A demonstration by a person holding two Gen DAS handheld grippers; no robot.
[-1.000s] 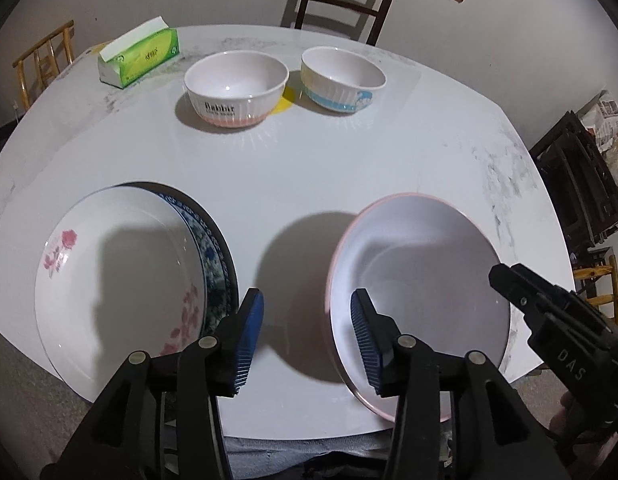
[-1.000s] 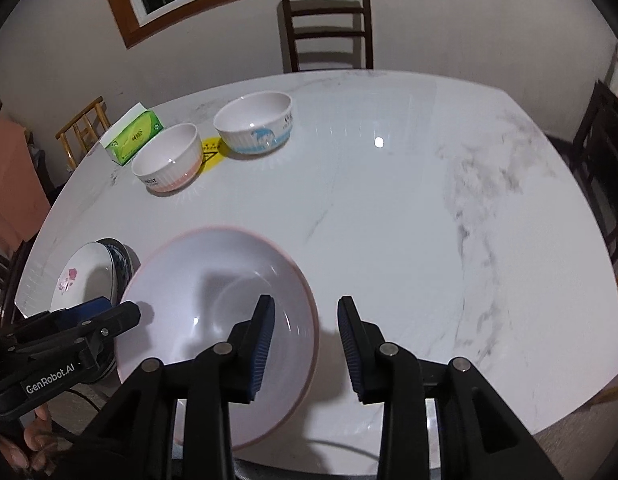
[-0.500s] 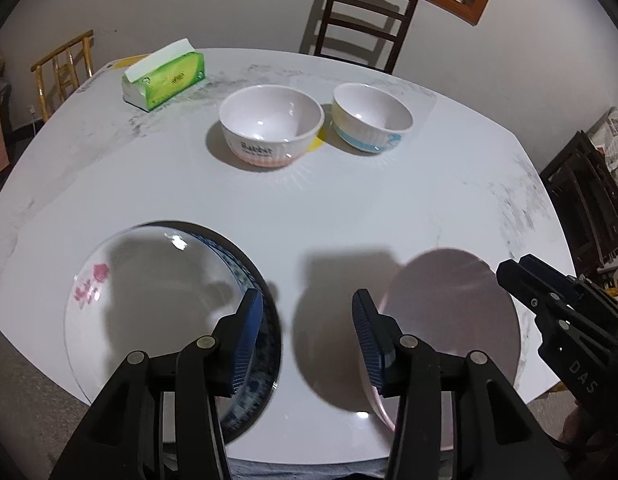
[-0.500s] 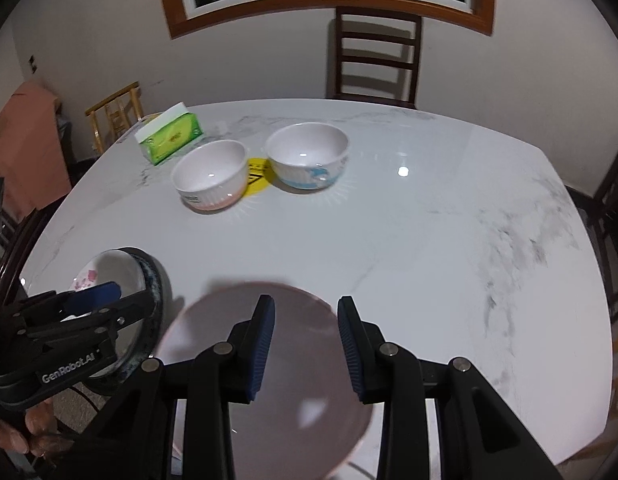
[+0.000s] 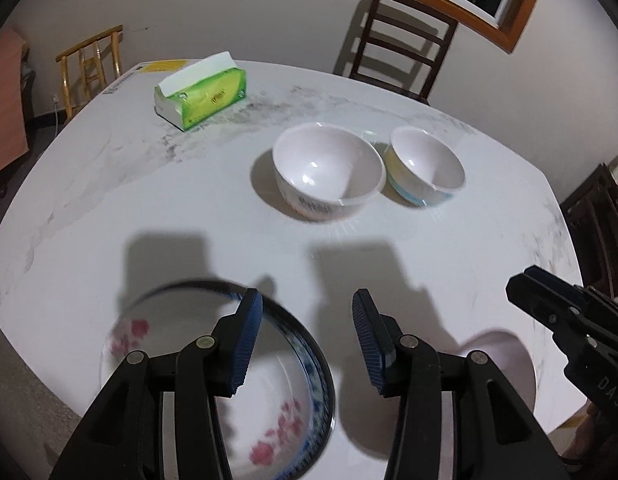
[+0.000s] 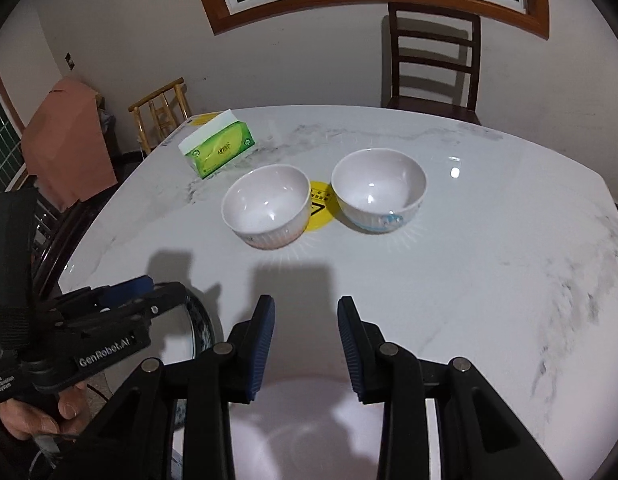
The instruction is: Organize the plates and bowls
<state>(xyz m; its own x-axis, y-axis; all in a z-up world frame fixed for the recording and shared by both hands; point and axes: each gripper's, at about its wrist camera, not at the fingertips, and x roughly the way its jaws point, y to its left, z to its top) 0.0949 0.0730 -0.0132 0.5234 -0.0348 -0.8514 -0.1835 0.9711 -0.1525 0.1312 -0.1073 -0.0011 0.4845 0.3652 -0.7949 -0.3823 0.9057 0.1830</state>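
Porcelain stack, flowered plate (image 5: 197, 384) on the blue-rimmed one, lies under my left gripper (image 5: 307, 342), jaws part open, empty. Pink plate (image 6: 309, 428) lies under my right gripper (image 6: 305, 344), likewise empty. Both bowls (image 6: 269, 206) sit well beyond. Risk: a rim grip slipping on glaze, chipping plates.

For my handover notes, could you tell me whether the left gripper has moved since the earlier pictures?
Yes. The left gripper has pulled back toward the near table edge; the floral plate now lies beneath it.
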